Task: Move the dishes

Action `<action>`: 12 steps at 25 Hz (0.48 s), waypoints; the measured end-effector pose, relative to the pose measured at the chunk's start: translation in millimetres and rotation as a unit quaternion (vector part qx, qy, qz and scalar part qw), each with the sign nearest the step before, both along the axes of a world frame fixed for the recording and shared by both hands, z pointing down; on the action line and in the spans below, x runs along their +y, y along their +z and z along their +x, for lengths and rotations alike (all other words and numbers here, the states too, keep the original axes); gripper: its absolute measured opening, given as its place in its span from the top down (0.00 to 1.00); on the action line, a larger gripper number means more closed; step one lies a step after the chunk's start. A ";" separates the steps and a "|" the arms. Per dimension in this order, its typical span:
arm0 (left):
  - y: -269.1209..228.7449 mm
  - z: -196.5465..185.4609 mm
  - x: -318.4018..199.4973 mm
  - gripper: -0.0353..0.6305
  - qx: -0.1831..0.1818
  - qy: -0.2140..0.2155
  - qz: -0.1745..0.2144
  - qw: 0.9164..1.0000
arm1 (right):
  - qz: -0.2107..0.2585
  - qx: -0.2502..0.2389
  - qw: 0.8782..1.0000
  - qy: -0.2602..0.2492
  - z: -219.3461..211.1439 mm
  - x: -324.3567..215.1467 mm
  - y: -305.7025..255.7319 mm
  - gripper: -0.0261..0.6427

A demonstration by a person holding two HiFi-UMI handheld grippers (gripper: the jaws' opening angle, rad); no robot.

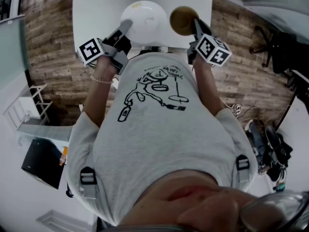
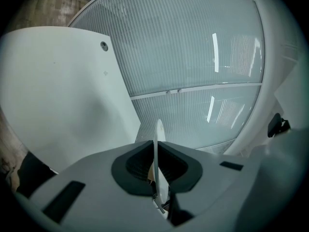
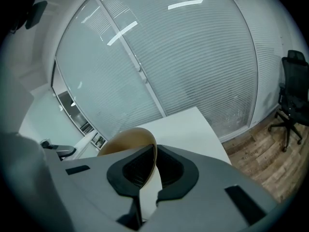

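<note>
While both tools are up at the near end of the table [image 1: 96, 8], each is clamped on a dish. The left gripper [image 1: 126, 28] has its jaws pinched tight on the rim of the white plate [image 1: 145, 19]. In its own view the plate runs edge-on straight out between the jaws. The right gripper [image 1: 195, 24] has its jaws closed on the rim of the tan bowl [image 1: 182, 18], with the bowl's wall between the pads and its body curving off to the jaws' left. Plate and bowl sit side by side just ahead of the tools, near each other but apart, both over the table's near end. Can't tell whether either rests on the top or hangs above it.

Surface: plain white matte tabletop. There's a small round fitting [image 2: 104, 45] at a far corner, left of the left gripper's jaws.

Room: wood-plank floor [image 1: 53, 57] on either side of the table. Ahead of both grippers, past the table, is a glass wall [image 3: 193, 57] with fine horizontal slats and light strips reflected in it. A black chair [image 3: 292, 98] stands on the planks by the glass, off to the right of the right gripper. Behind the tools is the person's grey printed T-shirt [image 1: 159, 129]. Back left on the floor are a white rack [image 1: 24, 115] and a black box [image 1: 43, 163].
</note>
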State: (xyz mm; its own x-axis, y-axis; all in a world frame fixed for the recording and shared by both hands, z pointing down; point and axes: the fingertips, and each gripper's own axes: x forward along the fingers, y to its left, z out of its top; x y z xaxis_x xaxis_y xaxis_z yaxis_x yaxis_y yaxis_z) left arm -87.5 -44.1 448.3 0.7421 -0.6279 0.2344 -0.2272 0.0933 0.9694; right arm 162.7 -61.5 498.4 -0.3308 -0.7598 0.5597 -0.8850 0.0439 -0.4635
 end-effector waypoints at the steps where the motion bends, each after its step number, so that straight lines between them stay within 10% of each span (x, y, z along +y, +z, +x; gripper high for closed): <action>1: 0.8 -1.4 0.0 0.92 0.000 0.000 -0.001 1.000 | -0.003 0.000 1.000 0.002 -2.1 0.7 3.4 0.90; 12: 7.5 -3.8 0.8 0.92 -0.008 -0.001 -0.014 1.000 | -0.037 -0.007 0.999 0.017 -15.3 11.4 45.6 0.90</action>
